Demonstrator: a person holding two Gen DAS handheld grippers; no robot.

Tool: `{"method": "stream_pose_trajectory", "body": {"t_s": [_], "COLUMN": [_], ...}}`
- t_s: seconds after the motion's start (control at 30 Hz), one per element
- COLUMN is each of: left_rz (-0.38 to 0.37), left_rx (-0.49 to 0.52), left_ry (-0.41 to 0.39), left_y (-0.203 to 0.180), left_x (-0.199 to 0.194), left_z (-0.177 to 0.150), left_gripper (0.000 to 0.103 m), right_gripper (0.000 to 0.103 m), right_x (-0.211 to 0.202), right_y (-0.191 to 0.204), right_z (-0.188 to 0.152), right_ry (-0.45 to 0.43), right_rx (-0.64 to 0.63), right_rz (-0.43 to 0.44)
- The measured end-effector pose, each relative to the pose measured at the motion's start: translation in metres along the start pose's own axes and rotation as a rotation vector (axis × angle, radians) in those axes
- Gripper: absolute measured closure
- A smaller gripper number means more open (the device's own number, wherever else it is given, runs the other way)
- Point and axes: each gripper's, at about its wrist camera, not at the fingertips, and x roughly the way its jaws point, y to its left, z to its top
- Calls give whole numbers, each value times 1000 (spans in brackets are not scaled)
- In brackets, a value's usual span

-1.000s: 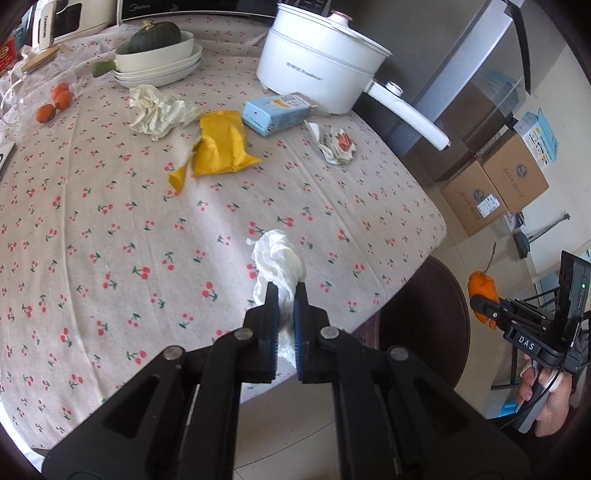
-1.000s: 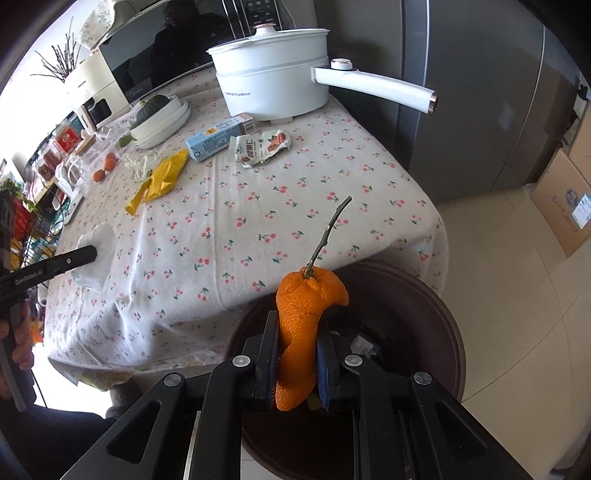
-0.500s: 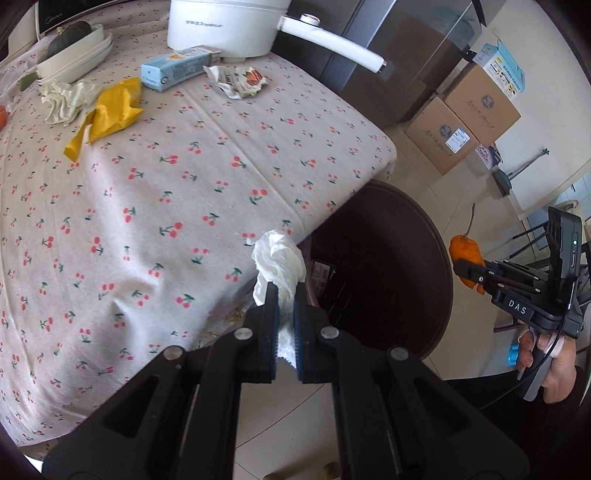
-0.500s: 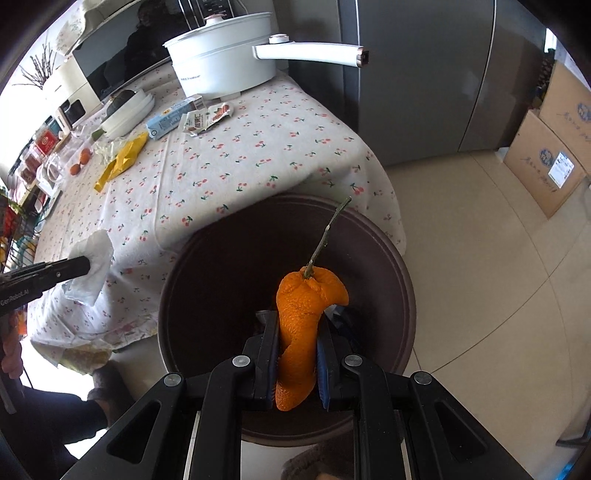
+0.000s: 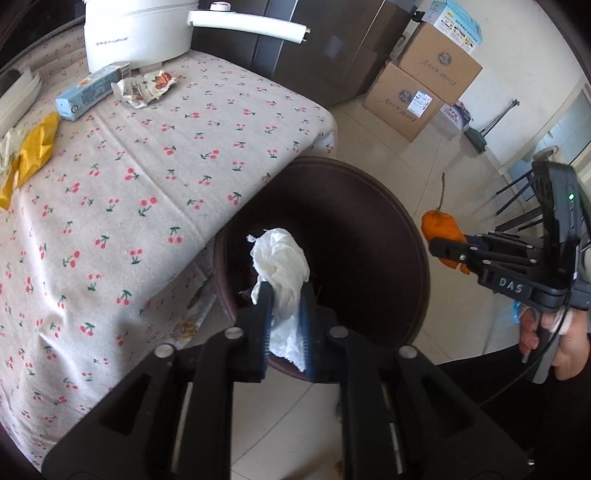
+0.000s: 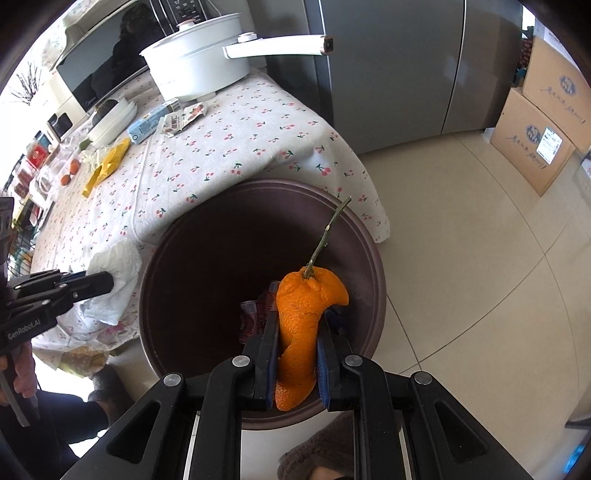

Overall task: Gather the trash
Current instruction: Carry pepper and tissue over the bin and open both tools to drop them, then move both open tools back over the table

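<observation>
Bin: a dark brown trash bin (image 6: 373, 258) stands on the tiled floor, tucked against the corner of the cherry-print tablecloth (image 5: 122, 177); some trash already lies at its bottom
Left gripper: the left gripper (image 5: 284, 317) hangs over the bin's near rim; its jaws are opening, with the crumpled white tissue (image 5: 280, 258) between them, and the wad looks loose rather than squeezed
Right gripper: the right gripper (image 6: 295, 354) is pressed together on a strip of orange peel (image 6: 303, 325) with its stalk on; it hangs over the bin's mouth
Still on the table: a blue carton (image 5: 88, 92), a torn snack wrapper (image 5: 144, 85), a yellow wrapper (image 5: 33, 151); all well apart from the bin, beside the white pot (image 5: 136, 33)
Step, as I judge it: the tissue is being let go into the bin; the peel seems next
Risk, tissue: it sits close to the rim on the table side; light paper may cling to a pad or drift, and so land on the floor or the cloth
Risk, peel: its curl may catch on a finger when released; the stalk could snag too
Risk, hands: the two tools are near each other over one opening; a hasty pull-back could knock them together
</observation>
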Motion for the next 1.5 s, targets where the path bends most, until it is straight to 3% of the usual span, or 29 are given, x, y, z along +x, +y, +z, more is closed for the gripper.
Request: {"method": "stream_pose_trajectory", "body": {"t_s": [0.03, 0.1, 0.57, 0.6, 0.63, 0.7, 1.5], "left_rz": [51, 102, 133, 136, 139, 146, 214], "left_rx": [13, 11, -78, -83, -89, -105, -292], "left_ry": [-7, -36, -28, -32, -33, -34, -116], "left_y": [-2, -1, 32, 34, 37, 43, 128], "left_x": [1, -1, -14, -16, -18, -21, -81], "left_z": [1, 1, -4, -4, -5, -7, -20], "left_gripper": [43, 27, 23, 22, 22, 22, 21], "right_gripper": [85, 85, 82, 73, 56, 39, 30], "right_x": [0, -1, 2, 2, 2, -1, -2], "right_y": [-1, -1, 9, 10, 10, 10, 70], "right_z": [0, 0, 5, 6, 7, 9, 55], "right_ry": [-1, -3, 1, 4, 6, -10, -41], "right_rx": [2, 4, 0, 7, 18, 42, -18], "right_rz": [0, 0, -12, -21, -23, -16, 12]}}
